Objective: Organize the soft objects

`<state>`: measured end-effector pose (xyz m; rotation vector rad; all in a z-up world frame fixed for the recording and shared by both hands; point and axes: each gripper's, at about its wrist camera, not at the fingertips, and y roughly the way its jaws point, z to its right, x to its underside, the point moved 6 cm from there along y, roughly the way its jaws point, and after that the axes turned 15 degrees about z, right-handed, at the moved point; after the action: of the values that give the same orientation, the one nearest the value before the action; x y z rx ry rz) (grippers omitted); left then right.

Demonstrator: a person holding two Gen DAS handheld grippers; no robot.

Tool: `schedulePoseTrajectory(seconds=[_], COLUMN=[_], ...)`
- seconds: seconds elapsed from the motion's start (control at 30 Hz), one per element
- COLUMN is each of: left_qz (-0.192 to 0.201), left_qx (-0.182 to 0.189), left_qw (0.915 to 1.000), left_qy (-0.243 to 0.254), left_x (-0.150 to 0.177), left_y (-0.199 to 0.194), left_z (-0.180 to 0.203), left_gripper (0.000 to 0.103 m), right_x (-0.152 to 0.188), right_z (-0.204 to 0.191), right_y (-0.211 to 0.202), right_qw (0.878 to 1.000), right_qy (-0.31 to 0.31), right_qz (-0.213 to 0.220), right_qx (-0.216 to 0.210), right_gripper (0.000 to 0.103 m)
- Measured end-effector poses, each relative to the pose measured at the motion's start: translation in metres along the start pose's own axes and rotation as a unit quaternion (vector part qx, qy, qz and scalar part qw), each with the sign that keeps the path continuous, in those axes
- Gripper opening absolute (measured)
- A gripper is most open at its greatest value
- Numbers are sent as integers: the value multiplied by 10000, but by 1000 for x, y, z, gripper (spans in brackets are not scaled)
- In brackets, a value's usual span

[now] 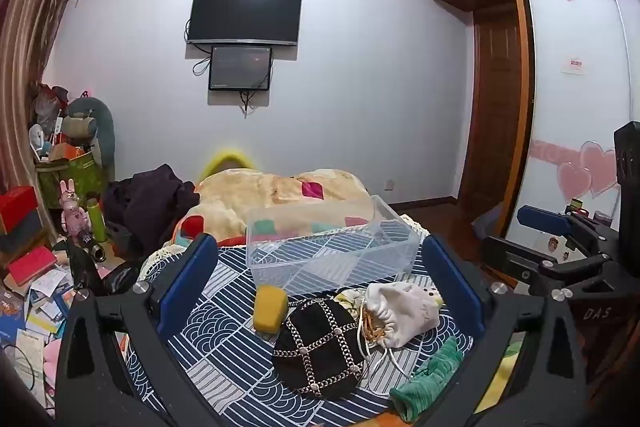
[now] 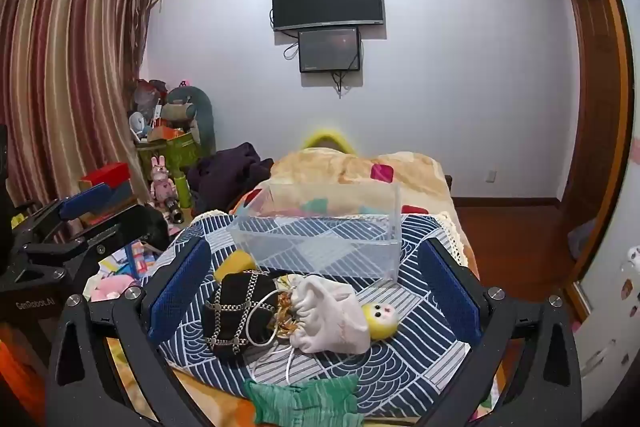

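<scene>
On a blue-and-white patterned cloth [image 1: 224, 339] on the bed lie a yellow sponge [image 1: 270, 308], a black hat with silver chains [image 1: 320, 345], a white drawstring pouch [image 1: 400, 311], a green knit cloth [image 1: 430, 375] and a small yellow doll head [image 2: 380, 315]. A clear plastic bin [image 1: 328, 247] stands empty behind them. My left gripper [image 1: 320, 279] is open above the pile, holding nothing. My right gripper [image 2: 312, 287] is open over the same pile [image 2: 332, 311], holding nothing. The right gripper also shows in the left wrist view [image 1: 544, 223], at the right.
A beige blanket [image 1: 272, 195] and dark clothes [image 1: 148, 203] lie at the far end of the bed. Clutter of books, boxes and toys [image 1: 36, 267] fills the floor at left. A wardrobe [image 1: 568, 107] stands at right. A TV [image 1: 244, 15] hangs on the far wall.
</scene>
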<state>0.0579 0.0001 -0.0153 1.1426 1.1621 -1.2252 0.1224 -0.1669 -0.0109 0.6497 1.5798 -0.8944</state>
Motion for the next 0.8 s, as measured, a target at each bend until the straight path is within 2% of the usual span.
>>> schedulePoseTrajectory(seconds=[0.33,0.8], left_qz=[20,123], left_qx=[20,-8], left_qw=[10000,9998], left_qy=[66,128], left_x=[-9,-3], left_y=[2,-4], left_z=[0,4], left_gripper=[103,103], right_x=[-3,-6], right_z=[-1,-2], right_y=[-6,-7], right_qw=[9999,9999], right_qy=[-10,-37], right_qz=[110,158], right_qx=[10,-23], right_gripper=[103,103])
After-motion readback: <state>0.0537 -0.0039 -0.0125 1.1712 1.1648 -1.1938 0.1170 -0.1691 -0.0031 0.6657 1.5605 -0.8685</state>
